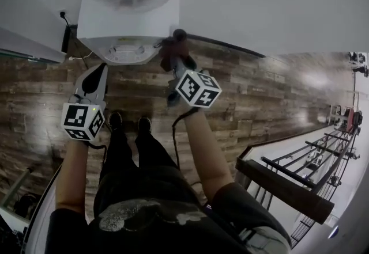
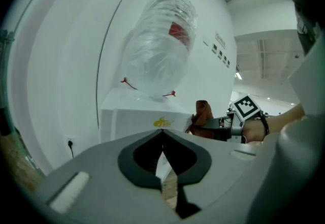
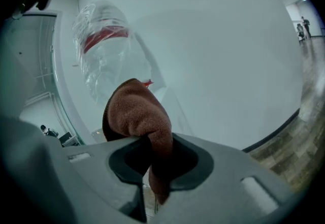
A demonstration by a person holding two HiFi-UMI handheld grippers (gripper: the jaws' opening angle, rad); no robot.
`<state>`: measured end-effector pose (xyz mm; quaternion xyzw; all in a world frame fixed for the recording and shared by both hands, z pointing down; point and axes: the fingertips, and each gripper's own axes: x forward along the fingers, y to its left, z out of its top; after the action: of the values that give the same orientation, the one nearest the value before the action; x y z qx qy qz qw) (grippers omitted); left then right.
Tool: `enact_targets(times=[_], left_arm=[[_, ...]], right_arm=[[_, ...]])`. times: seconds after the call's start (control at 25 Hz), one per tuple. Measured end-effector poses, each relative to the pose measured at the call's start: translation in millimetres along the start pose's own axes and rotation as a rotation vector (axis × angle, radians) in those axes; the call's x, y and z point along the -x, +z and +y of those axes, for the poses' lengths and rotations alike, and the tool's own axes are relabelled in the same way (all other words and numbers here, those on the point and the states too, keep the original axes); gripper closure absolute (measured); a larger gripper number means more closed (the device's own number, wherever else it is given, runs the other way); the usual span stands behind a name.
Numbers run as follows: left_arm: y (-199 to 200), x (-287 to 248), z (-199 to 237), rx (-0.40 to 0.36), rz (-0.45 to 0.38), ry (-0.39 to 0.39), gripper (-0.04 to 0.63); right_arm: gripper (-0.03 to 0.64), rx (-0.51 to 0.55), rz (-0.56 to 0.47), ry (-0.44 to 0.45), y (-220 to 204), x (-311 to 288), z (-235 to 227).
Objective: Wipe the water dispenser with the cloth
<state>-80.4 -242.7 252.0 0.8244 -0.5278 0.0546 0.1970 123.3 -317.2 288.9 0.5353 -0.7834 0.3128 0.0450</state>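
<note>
Two grippers are being held out toward a white water dispenser. A brown cloth is being pinched between the jaws of the right gripper, its folded bulk bulging above them and a tail hanging below. The cloth is being held at the dispenser's right front corner, though contact cannot be told. The left gripper is being held before the dispenser's front, jaws together on nothing. A plastic-wrapped water bottle is being carried on top, above a wooden floor.
</note>
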Motion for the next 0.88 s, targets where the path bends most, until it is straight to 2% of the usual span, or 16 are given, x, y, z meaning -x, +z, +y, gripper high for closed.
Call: enact_targets(times=[0.2,0.32,0.52,0.68,0.88], left_arm=[[13,-1,-13,-0.03,-0.073,0.051,0.575],[-5,5,3,0.002,-0.07,0.109,0.575],[-72,7,46,0.024,-0.013,0.145,0.577],[-129,-3,89,0.025,-0.019,0.15,0.575],[-219,-15,136,0.009,0.009,0.149,0.575]], right_arm=[[0.554,-0.003,-0.045,0.064,6,1,1],[0.554,0.019,-0.056,0.067,-6,-12,0],[0.554,0.026,-0.025,0.015,-58,-36,-28],[0.554,0.009,-0.041,-0.006,-101,-68,-61],[0.549,0.0,-0.182,0.085,-134,-89,-88]])
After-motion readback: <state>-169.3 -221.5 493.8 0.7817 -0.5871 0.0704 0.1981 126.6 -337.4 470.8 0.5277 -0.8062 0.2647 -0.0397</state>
